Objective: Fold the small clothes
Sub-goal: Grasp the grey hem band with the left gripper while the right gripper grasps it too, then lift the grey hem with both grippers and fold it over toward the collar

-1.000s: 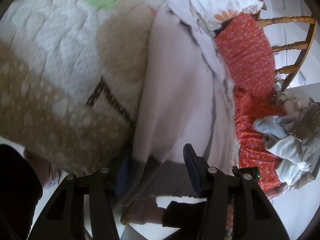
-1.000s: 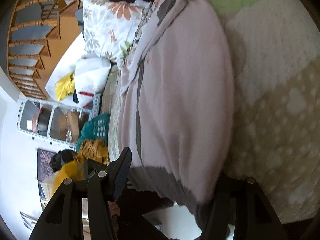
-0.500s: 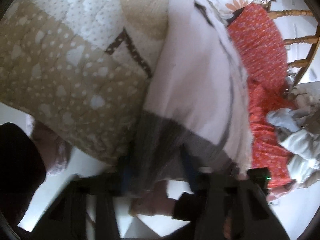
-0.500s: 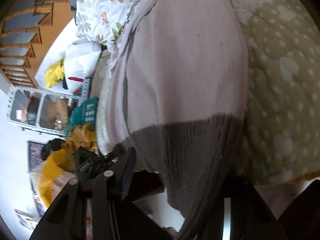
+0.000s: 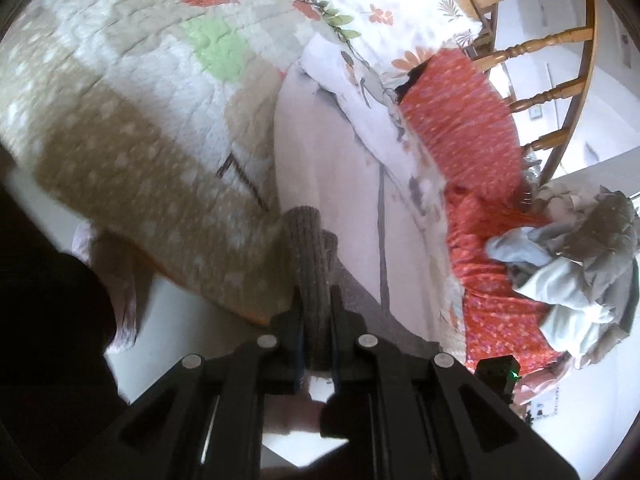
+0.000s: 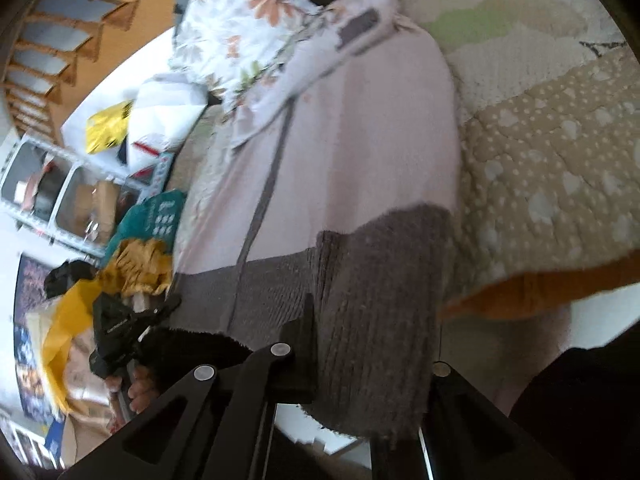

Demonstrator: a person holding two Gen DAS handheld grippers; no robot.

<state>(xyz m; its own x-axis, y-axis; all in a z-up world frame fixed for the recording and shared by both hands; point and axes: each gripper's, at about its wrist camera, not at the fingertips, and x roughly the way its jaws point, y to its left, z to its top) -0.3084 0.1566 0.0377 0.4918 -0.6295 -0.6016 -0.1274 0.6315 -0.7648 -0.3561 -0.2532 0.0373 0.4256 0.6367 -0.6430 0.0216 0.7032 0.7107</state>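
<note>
A small pale pink garment (image 5: 336, 168) with a grey ribbed hem (image 5: 308, 248) lies on the patchwork quilt (image 5: 120, 112). My left gripper (image 5: 316, 308) is shut on a bunched fold of the grey hem near the quilt's edge. In the right wrist view the same pink garment (image 6: 360, 132) stretches away, and its grey hem (image 6: 372, 280) drapes over my right gripper (image 6: 368, 332). The left finger (image 6: 304, 328) presses against the hem; the right finger is hidden under cloth, so the jaw gap cannot be read.
A floral pillow (image 5: 384, 4) and an orange-red patterned cloth (image 5: 460, 120) lie beyond the garment. A heap of grey and white clothes (image 5: 572, 272) sits at right. Wooden chair rails (image 5: 540, 40) stand behind. Shelves (image 6: 60, 196) and clutter are at left in the right wrist view.
My left gripper has closed on the grey hem; it was open a second ago. Both grippers drew the hem toward the quilt's edge, and the hem now covers my right gripper.
</note>
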